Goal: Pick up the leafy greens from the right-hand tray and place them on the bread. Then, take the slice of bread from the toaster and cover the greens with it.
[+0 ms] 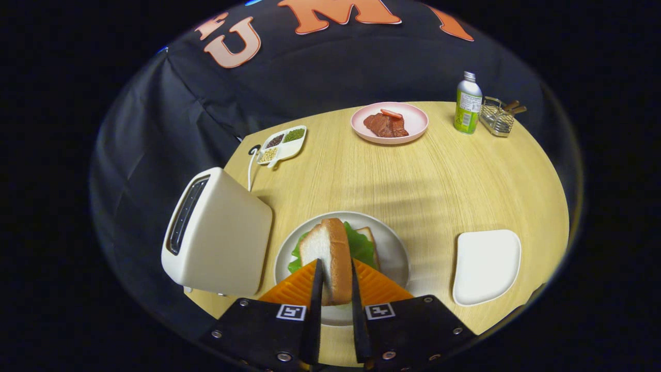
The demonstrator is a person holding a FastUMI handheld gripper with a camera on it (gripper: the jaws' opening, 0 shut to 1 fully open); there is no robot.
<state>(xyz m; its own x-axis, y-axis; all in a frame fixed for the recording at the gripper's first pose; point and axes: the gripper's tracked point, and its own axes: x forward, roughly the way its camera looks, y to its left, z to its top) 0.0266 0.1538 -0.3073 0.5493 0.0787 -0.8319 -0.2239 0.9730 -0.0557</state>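
My gripper [334,271] is shut on a slice of bread [330,253], held on edge between the two orange fingers [295,287]. It hangs just above a grey-white plate [392,248]. On that plate lie the leafy greens [361,245], spread over a lower bread slice whose crust [371,238] peeks out at the far right of the greens. The cream toaster [217,232] stands to the left of the plate, its slots facing up and left. The white right-hand tray [486,266] sits bare to the right of the plate.
At the far side of the round wooden table [439,175] stand a pink plate with meat [389,123], a green bottle [468,103], a wire basket [497,119] and a white divided dish of seeds [283,144]. The toaster's cord [251,163] runs behind it.
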